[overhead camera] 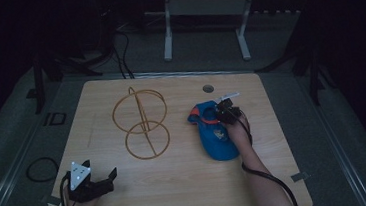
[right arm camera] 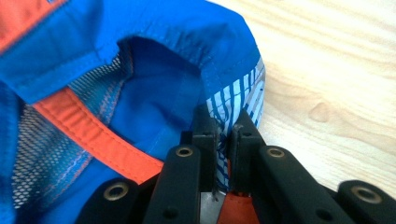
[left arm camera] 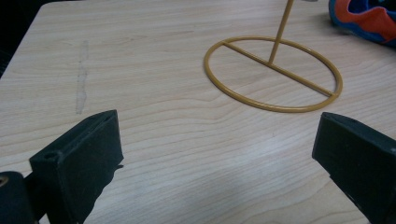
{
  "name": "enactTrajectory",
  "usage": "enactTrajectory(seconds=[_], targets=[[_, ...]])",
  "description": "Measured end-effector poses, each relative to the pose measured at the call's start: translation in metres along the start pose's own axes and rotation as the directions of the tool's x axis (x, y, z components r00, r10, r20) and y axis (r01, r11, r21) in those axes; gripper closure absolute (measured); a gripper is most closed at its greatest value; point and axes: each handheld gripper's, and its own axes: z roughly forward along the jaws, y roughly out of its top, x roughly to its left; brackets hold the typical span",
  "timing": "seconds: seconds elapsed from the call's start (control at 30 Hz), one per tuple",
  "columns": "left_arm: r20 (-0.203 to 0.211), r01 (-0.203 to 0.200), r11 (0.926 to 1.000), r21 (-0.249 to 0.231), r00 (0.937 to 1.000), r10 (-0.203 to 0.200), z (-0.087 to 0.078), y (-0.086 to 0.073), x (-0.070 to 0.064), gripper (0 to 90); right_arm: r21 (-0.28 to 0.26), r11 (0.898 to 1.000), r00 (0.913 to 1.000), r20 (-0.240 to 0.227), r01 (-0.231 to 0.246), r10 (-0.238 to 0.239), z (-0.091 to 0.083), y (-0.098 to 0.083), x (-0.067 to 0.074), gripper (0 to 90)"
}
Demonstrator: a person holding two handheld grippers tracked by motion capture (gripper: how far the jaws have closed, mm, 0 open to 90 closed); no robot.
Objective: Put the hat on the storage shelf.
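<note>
The right gripper (overhead camera: 225, 113) has its jaws closed on the rim of the blue cap (overhead camera: 215, 135), pinching the striped fabric edge (right arm camera: 224, 140) between the pads. The cap lies on the table (overhead camera: 178, 183), to the right of the wire stand (overhead camera: 140, 122) and apart from it. The left gripper (overhead camera: 97, 183) rests near the front left corner with its jaws wide and nothing between them.

Judged step: lift the cap and seat it on the stand. Keep the pinch firm — the fabric is thin and may slip. Raise the cap clear of the table before moving across, then lower its opening over the upper ring. The stand looks light — the left gripper could steady its base ring (left arm camera: 273, 74).
</note>
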Motion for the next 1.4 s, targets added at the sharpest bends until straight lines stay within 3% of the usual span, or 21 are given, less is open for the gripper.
enactTrajectory(seconds=[0.43, 0.47, 0.73, 0.97, 1.17, 1.2, 1.27, 1.3, 1.4], targets=[[-0.007, 0.005, 1.0000, -0.003, 1.0000, -0.005, -0.001, 0.001, 0.000, 2.0, -0.125, 0.992, 0.9999, 0.006, -0.015, 0.016, -0.042, 0.007, -0.004, 84.2], [-0.008, 0.003, 1.0000, 0.000, 1.0000, -0.003, -0.001, 0.001, 0.000, 2.0, -0.151, 0.988, 0.9997, -0.004, -0.023, 0.022, -0.053, 0.008, -0.005, 84.3], [-0.006, -0.002, 1.0000, 0.007, 1.0000, 0.002, 0.000, 0.002, -0.002, 2.0, -0.240, 0.970, 0.9992, -0.021, -0.037, 0.033, -0.091, 0.011, -0.002, 84.3], [0.002, 0.008, 0.9999, 0.012, 1.0000, -0.008, -0.003, 0.006, -0.006, 2.0, -0.292, 0.955, 0.9987, -0.038, -0.044, 0.034, -0.119, 0.012, -0.001, 84.3], [0.040, 0.009, 1.0000, 0.003, 0.9992, -0.009, -0.007, 0.017, -0.013, 2.0, -0.327, 0.944, 0.9981, -0.056, -0.043, 0.027, -0.140, 0.013, -0.001, 84.3], [0.061, 0.004, 1.0000, -0.002, 0.9981, -0.004, -0.010, 0.023, -0.017, 2.0, -0.346, 0.938, 0.9981, -0.057, -0.039, 0.021, -0.150, 0.014, 0.000, 84.3], [0.077, 0.006, 1.0000, -0.003, 0.9970, -0.005, -0.011, 0.027, -0.020, 2.0, -0.354, 0.934, 0.9980, -0.060, -0.039, 0.018, -0.153, 0.014, 0.000, 84.2], [0.100, 0.006, 1.0000, -0.001, 0.9950, -0.005, -0.012, 0.031, -0.024, 2.0, -0.377, 0.926, 0.9977, -0.068, -0.034, 0.009, -0.164, 0.016, 0.001, 84.2], [0.116, -0.007, 1.0000, -0.006, 0.9933, 0.008, -0.014, 0.036, -0.030, 2.0, -0.405, 0.914, 0.9980, -0.058, -0.003, -0.022, -0.176, 0.017, 0.005, 84.2]])
